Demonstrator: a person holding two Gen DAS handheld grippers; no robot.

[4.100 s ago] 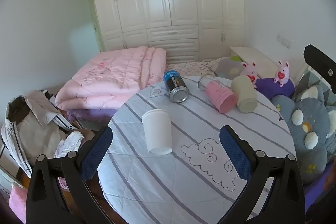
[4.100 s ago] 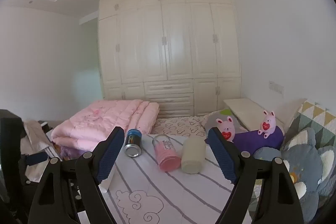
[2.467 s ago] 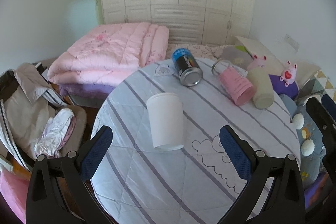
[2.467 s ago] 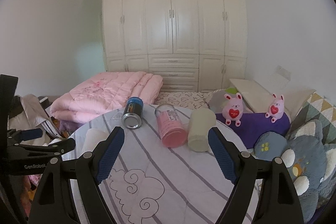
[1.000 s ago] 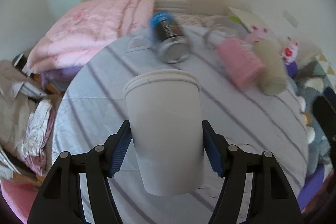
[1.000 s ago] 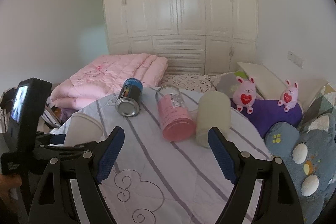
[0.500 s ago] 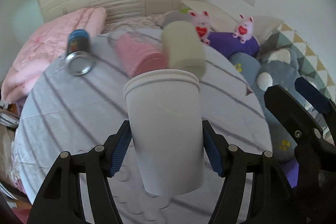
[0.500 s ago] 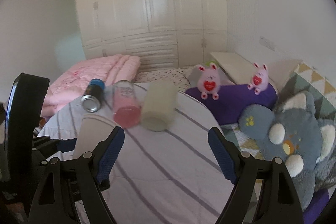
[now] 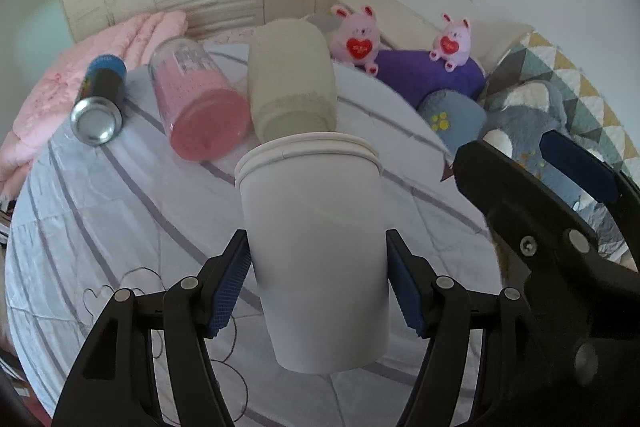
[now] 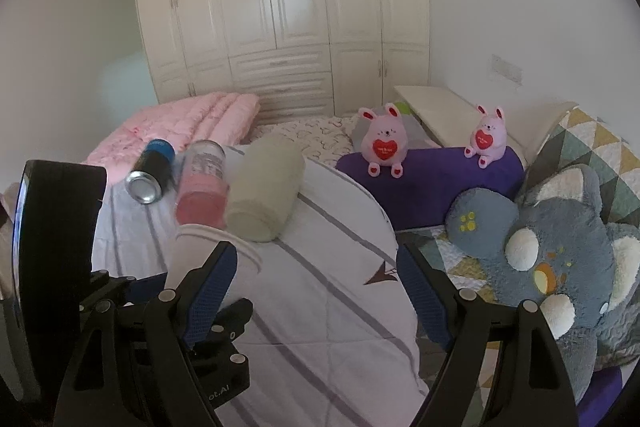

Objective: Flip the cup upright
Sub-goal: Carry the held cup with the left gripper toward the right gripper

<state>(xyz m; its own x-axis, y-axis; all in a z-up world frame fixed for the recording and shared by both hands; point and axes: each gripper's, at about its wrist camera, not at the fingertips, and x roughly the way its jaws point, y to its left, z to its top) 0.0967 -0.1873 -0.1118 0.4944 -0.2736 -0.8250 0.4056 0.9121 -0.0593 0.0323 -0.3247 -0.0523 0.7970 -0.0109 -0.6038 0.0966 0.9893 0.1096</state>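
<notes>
My left gripper [image 9: 318, 287] is shut on a white paper cup [image 9: 316, 239], blue pads pressed on both its sides, holding it over the round striped table [image 9: 100, 219] with its rim end away from me. The same white cup [image 10: 188, 259] shows at the lower left of the right wrist view, partly hidden by my right gripper's left finger. My right gripper [image 10: 316, 291] is open and empty, over the table's right edge; it also appears at the right of the left wrist view [image 9: 560, 211].
On the table's far side lie a dark can [image 9: 98, 95], a pink cup [image 9: 196, 107] and a beige cup [image 9: 290, 81], all on their sides. Plush toys [image 10: 560, 255] and a purple cushion [image 10: 436, 183] lie to the right, a pink quilt [image 10: 180, 127] behind.
My left gripper closed on the white cup, lifted it and swung to the right. My right gripper also turned to the right, toward the plush toys.
</notes>
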